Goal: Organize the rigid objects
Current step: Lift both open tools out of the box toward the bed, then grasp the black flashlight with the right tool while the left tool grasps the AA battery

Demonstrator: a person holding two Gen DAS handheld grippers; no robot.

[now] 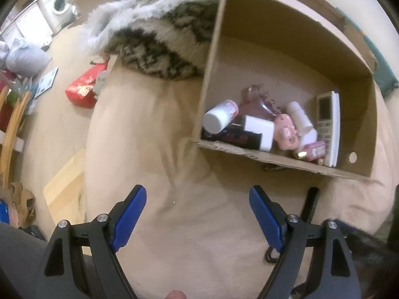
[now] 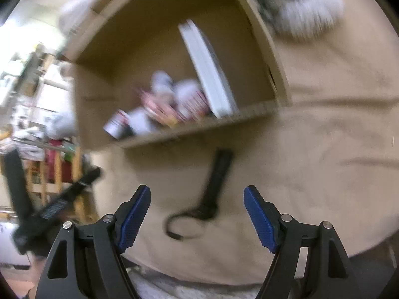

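A cardboard box lies on a beige bed cover. In its near corner lie several small items: a white-capped bottle, a pink toy, a white remote control. A black stick-shaped device with a cord lies on the cover in front of the box; its tip shows as a black stick in the left wrist view. My left gripper hovers open over bare cover. My right gripper is open just above the black device, nothing between its fingers.
A grey-and-black furry throw lies left of the box. Beyond the bed's left edge the floor holds a red bag, a wooden rack and a washing machine. The right wrist view is motion-blurred; the other gripper's black frame shows at its left.
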